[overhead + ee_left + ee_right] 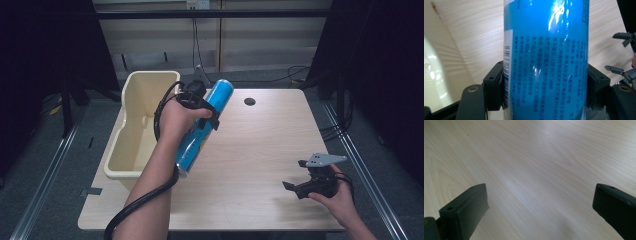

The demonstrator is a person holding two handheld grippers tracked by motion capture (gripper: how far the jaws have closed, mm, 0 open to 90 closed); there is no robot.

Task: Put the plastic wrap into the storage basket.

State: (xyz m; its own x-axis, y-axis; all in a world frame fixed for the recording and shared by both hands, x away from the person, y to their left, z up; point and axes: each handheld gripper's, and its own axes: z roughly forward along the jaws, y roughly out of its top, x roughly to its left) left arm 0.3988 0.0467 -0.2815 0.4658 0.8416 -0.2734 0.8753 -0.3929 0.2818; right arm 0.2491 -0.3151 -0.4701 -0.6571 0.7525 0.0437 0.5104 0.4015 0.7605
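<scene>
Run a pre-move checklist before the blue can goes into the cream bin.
1. Grip: left hand-held gripper clamps both sides of the blue can: ok.
2. Can off the table: ok.
3. Can over the cream bin: not ok, it hangs beside the bin's right wall.
4. Bin has room: ok, visible interior looks bare.
5. Right hand-held gripper out of the path, jaws open: ok.
6. Cable snagging on the bin: cannot tell.
</scene>
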